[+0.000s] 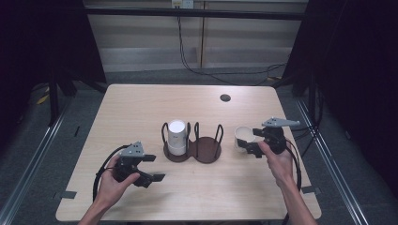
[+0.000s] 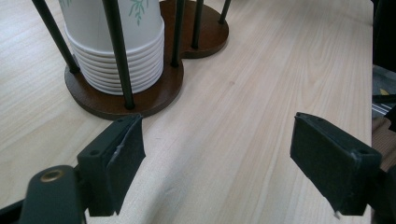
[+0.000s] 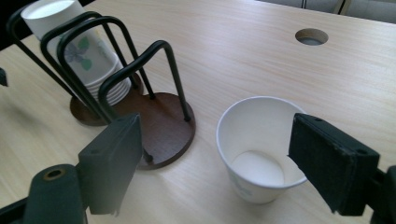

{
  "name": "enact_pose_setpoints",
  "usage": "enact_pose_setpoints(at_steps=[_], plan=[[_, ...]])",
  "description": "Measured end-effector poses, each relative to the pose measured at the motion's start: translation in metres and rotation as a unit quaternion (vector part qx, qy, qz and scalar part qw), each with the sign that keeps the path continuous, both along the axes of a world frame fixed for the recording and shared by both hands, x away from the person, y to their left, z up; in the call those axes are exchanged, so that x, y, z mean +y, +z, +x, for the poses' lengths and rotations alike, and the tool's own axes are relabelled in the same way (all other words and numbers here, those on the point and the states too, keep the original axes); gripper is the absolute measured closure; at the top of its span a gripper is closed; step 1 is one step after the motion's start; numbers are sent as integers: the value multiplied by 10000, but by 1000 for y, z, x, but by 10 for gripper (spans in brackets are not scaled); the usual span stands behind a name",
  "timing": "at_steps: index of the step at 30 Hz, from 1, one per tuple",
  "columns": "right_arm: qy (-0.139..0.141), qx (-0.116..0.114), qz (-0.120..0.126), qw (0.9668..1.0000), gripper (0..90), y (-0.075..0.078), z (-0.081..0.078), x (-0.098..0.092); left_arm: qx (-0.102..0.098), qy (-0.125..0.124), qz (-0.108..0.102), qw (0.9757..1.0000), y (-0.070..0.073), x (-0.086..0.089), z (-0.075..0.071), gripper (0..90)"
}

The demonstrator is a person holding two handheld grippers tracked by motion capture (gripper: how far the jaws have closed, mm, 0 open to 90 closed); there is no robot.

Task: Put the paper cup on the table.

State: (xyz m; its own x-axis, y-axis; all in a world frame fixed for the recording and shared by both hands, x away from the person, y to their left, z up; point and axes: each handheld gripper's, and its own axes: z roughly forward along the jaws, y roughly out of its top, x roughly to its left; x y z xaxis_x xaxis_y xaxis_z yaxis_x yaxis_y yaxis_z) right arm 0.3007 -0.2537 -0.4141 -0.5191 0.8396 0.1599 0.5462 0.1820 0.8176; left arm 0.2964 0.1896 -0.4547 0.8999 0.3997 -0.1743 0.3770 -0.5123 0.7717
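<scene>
High view: a single paper cup (image 1: 244, 137) stands upright toward the table's (image 1: 141, 108) right edge, just beside the empty half of the wooden cup holder (image 1: 192, 149) at the middle. Right gripper (image 1: 252, 142) sits at that cup — jaws wide, the cup between them, pads not pressing. Left gripper (image 1: 154, 168) rests nearer the front-left corner, jaws apart, nothing held — facing the stack of cups (image 1: 177, 137) in the holder's left half.

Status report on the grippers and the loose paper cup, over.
Both grippers open: left gripper idle, right gripper beside upright cup, not gripping. Cup holder close alongside.
</scene>
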Motion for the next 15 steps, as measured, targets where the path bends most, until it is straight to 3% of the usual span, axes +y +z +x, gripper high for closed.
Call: enact_pose_setpoints(at_steps=[15], plan=[[43, -286, 144, 9995, 163, -13, -43, 6, 55, 165, -10, 9998, 0, 2, 0, 177]])
